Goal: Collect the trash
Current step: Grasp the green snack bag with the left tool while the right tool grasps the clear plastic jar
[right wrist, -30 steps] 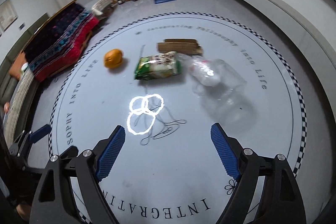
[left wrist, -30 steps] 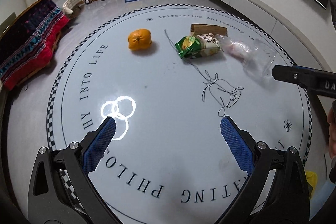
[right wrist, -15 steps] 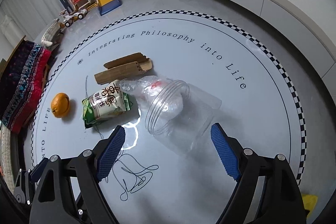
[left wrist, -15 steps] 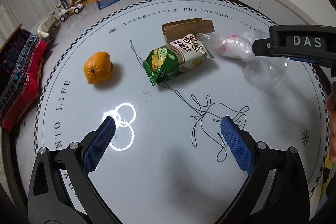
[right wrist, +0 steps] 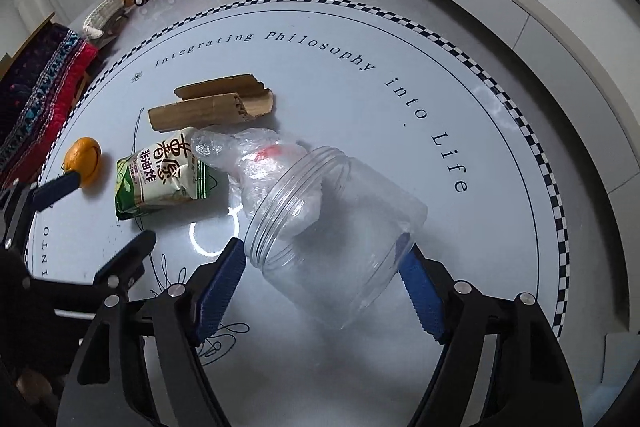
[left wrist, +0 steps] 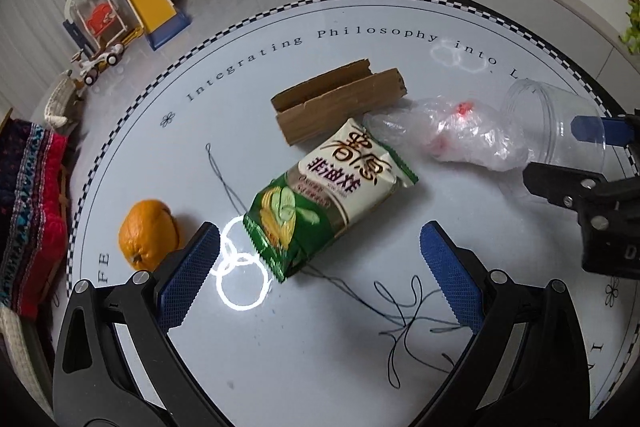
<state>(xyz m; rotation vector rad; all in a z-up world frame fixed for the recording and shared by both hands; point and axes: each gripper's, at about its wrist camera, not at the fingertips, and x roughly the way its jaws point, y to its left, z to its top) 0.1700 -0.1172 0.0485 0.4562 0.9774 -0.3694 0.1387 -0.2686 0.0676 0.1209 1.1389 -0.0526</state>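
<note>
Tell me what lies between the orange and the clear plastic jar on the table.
The green snack packet and the crumpled clear plastic bag lie between the orange and the clear plastic jar; the right wrist view shows it best.

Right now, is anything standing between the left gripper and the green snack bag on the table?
Nothing visible does. The left gripper hangs open above the table, and the green snack bag lies just ahead of its fingertips with only bare tabletop and a thin thread nearby. The orange sits off to the side.

Black tongs (left wrist: pixel 320 259), blue ribbed pads (left wrist: pixel 188 279), silver screws.
</note>
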